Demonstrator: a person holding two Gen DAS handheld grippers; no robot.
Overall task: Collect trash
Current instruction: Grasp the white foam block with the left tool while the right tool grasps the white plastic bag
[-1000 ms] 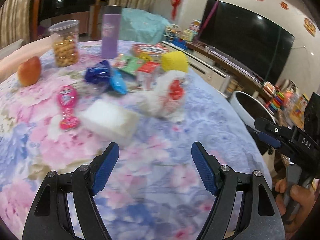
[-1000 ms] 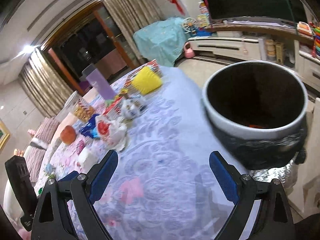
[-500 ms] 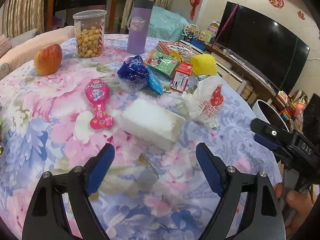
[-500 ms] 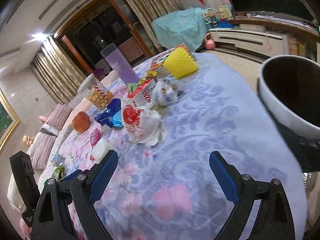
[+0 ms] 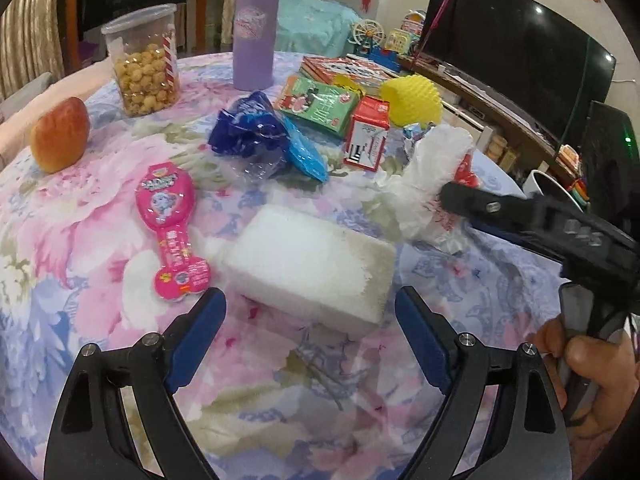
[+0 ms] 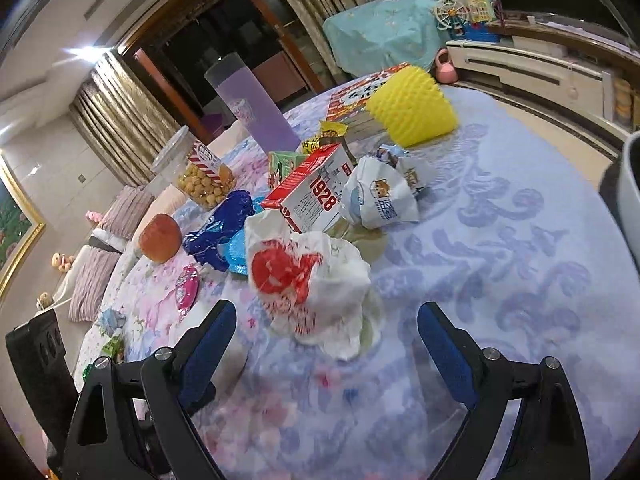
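Observation:
A white foam block (image 5: pixel 312 268) lies on the flowered tablecloth (image 5: pixel 80 280), just ahead of my left gripper (image 5: pixel 308 304), whose jaws stand open on either side of its near edge without touching it. In the right wrist view a crumpled white plastic bag with red print (image 6: pixel 308 280) sits right in front of my right gripper (image 6: pixel 326 312). Its jaws are closing but still wide, and the pads are clear of the bag. Behind the bag lie a red-and-white carton (image 6: pixel 316 192), a white paper wrapper (image 6: pixel 380 200) and a blue wrapper (image 6: pixel 220 228).
A pink toy pack (image 5: pixel 172 232), an apple (image 5: pixel 60 136), a snack jar (image 5: pixel 144 64), a purple tumbler (image 5: pixel 256 28), green and red boxes and yellow foam netting (image 5: pixel 412 100) crowd the far side. The bin's white rim (image 6: pixel 630 200) shows at the table's right edge. A hand (image 5: pixel 580 360) holds the right gripper.
The left gripper has moved in toward the foam block and opened wider. The right gripper has swung left from the bin to the white bag, and the bin has slid out to the frame's edge.

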